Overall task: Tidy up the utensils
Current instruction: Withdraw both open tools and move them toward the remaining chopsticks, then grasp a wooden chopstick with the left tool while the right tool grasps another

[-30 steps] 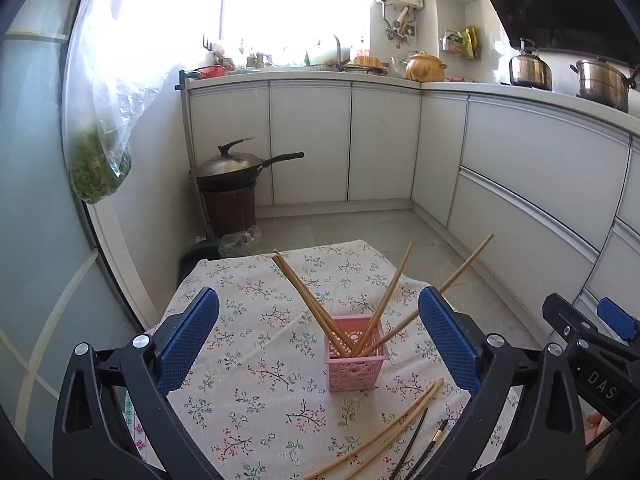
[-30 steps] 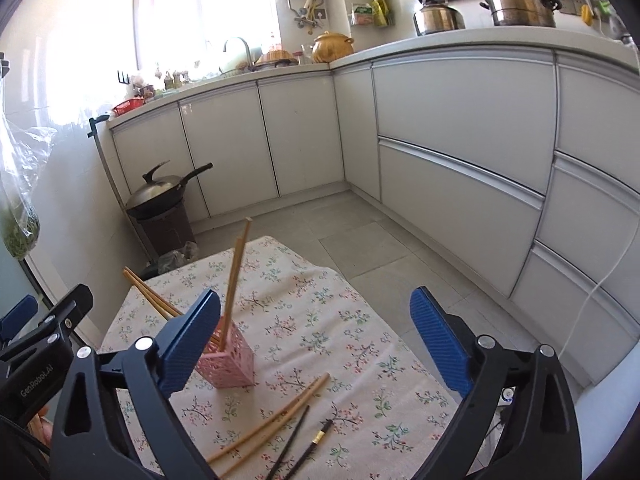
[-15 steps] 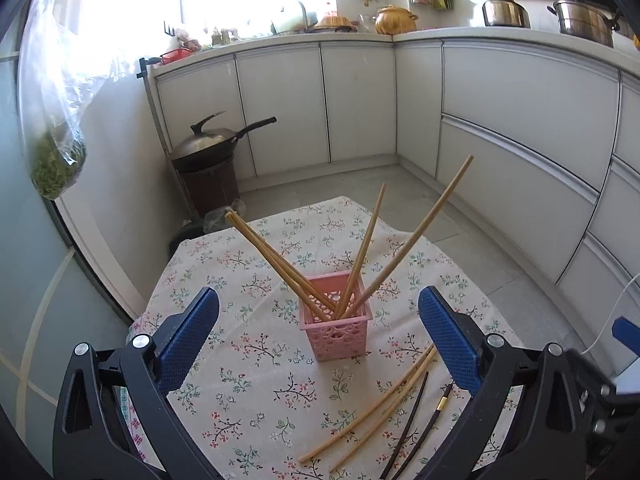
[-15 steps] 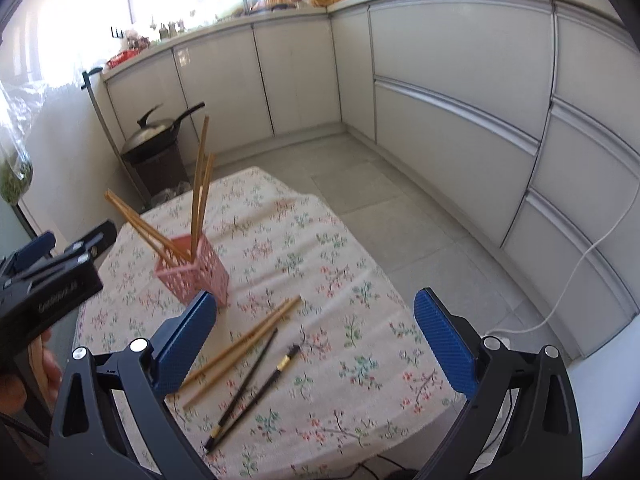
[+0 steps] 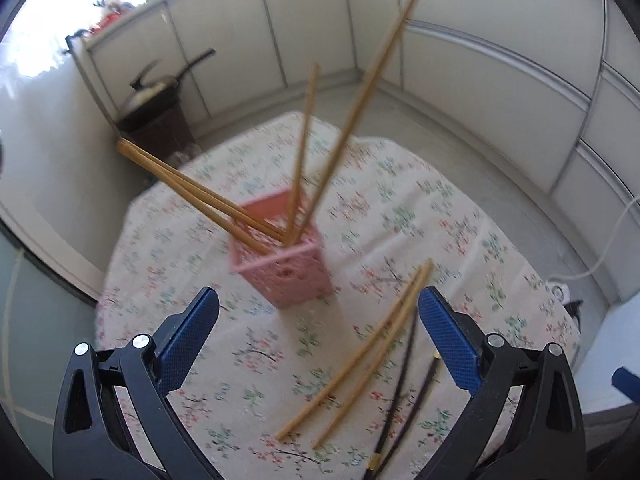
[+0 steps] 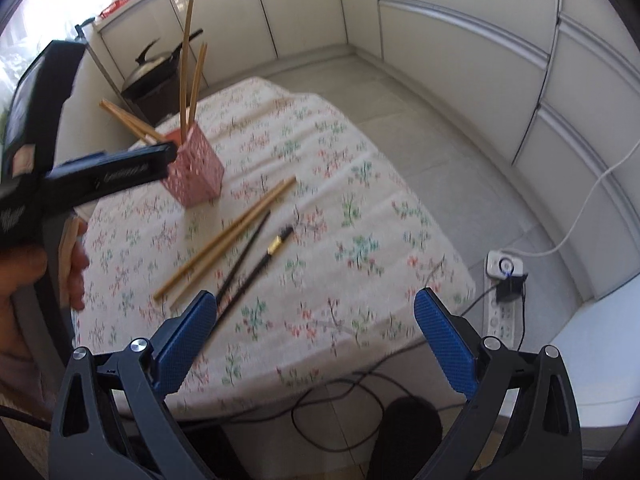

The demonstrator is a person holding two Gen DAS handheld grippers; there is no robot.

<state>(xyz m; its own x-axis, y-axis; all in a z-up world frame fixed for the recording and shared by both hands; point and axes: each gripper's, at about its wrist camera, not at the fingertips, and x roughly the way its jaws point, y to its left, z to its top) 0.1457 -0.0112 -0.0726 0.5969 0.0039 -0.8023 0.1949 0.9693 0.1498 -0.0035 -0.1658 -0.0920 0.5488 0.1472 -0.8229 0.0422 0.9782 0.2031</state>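
Pink basket [image 5: 286, 268]: a perforated square holder standing upright on the bench, toward its far left part in the right wrist view [image 6: 196, 172].
Chopsticks in basket [image 5: 352, 108]: several bamboo sticks stand in it; two lean far to the left [image 5: 192, 190], two rise steeply to the right.
Loose bamboo chopsticks [image 5: 360, 354]: a pair lying side by side on the cloth, near the basket on its right, running diagonally [image 6: 228, 236].
Black chopsticks [image 6: 250, 256]: a dark pair just beside the bamboo pair, one with a gold band; blurred in the left wrist view [image 5: 404, 396].
Bench [image 6: 360, 208]: covered with a floral tablecloth that carries everything.
Left gripper [image 5: 318, 336]: held above the bench, its blue fingers wide apart and empty, with the basket ahead between them; a hand [image 6: 28, 276] grips its body.
Right gripper [image 6: 316, 338]: over the near edge of the bench, fingers wide apart, holding nothing.
Surroundings: white cabinets [image 6: 460, 60], a lidded wok [image 6: 154, 70] on a stand, and a power strip [image 6: 502, 300] on the floor.
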